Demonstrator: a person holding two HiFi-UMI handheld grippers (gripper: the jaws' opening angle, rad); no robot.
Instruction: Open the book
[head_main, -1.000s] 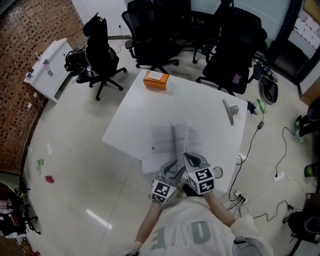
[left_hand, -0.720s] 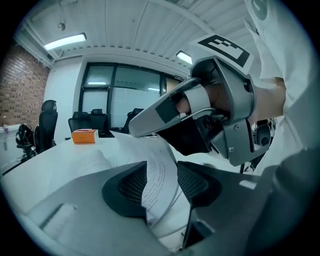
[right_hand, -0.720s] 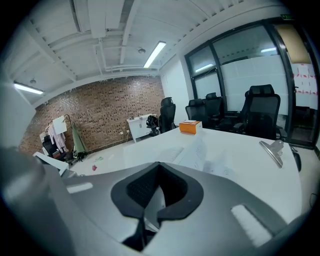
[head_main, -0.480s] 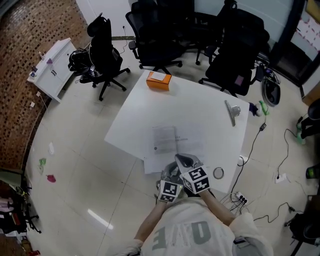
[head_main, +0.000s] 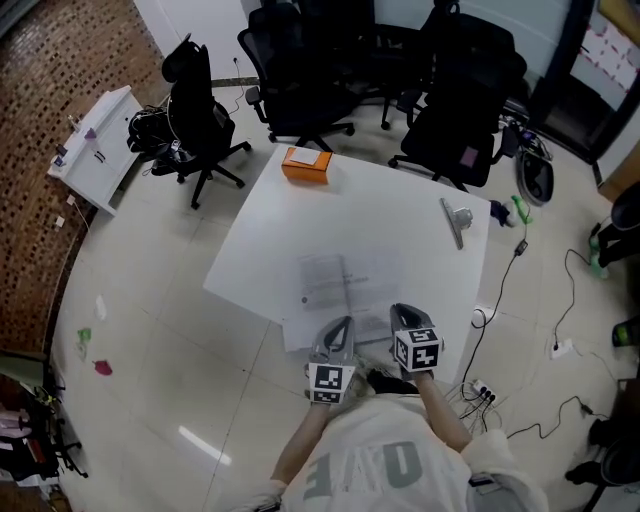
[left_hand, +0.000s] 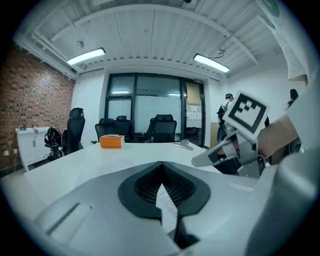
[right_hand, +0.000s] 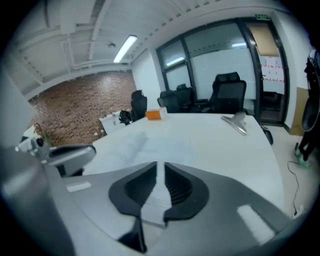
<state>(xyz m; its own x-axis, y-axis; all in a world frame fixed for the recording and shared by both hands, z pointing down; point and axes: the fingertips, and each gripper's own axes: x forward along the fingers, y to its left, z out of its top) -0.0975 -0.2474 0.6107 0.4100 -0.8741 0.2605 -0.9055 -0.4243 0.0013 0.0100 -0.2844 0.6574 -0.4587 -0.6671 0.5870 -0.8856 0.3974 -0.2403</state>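
Observation:
The book (head_main: 325, 278) lies open near the front edge of the white table (head_main: 390, 210), its pale printed pages facing up. My left gripper (head_main: 339, 327) is at the book's near edge, shut on a thin white page (left_hand: 165, 204) that shows between its pads. My right gripper (head_main: 403, 313) is just right of the book, jaws closed on another white sheet (right_hand: 153, 197). In the left gripper view the right gripper (left_hand: 206, 158) shows close at the right. In the right gripper view the left gripper (right_hand: 72, 152) shows at the left.
An orange box (head_main: 306, 163) sits at the table's far left corner. A metal tool (head_main: 458, 220) lies at the far right. Black office chairs (head_main: 300, 60) crowd the far side, and a white cabinet (head_main: 95, 150) stands at the left. Cables run over the floor at the right.
The page that stood upright over the book's middle has come down. My right gripper has swung from the middle out to the right and sunk. My left gripper's jaws have closed.

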